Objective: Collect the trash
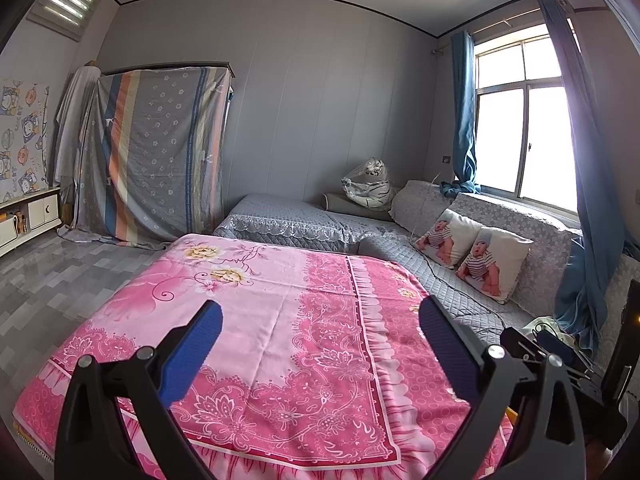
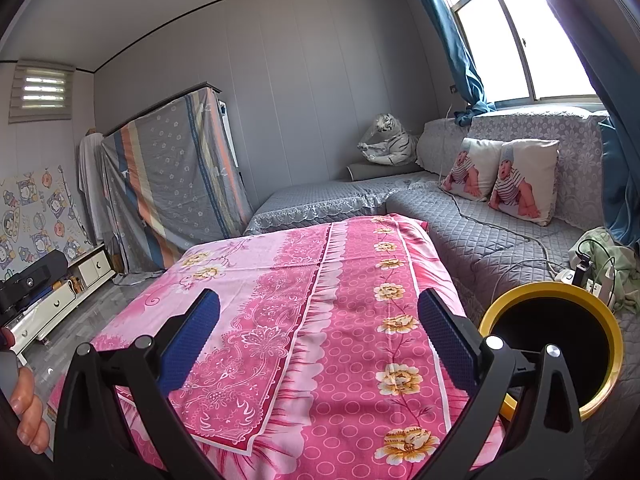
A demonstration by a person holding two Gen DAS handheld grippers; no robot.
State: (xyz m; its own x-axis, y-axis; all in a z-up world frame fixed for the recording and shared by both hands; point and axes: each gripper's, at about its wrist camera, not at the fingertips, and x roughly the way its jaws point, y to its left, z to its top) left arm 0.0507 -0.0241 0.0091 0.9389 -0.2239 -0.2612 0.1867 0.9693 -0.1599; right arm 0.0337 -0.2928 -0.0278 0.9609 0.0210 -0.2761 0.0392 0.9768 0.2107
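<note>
Both grippers are up over a table covered by a pink floral cloth (image 1: 280,320), and there's nothing sitting on the part of the cloth you can see, no trash item I can make out in either view. The left gripper (image 1: 320,320) has its blue-padded jaws spread wide with nothing between them, and the right gripper (image 2: 320,316) is the same, wide apart and empty. The one task-related thing I can spot is a yellow-rimmed bin (image 2: 520,300) with a black inside, sitting just beside the table's right edge, right up against the grey quilted sofa (image 2: 480,220); the right gripper's right finger overlaps its rim in the right wrist view. Behind the bin there's a power strip with cables (image 2: 572,276) and a green cloth (image 2: 616,260) on the sofa seat. Two baby-print cushions (image 1: 472,252) lean on the sofa back under the window (image 1: 528,120), blue curtains (image 1: 464,112) either side. A plastic-wrapped tiger plush (image 1: 370,184) sits in the far corner. Over on the left, a striped sheet (image 1: 160,152) hangs over some tall furniture, next to a low white cabinet (image 1: 32,216). A hand (image 2: 28,412) shows at the bottom left edge of the right wrist view.
</note>
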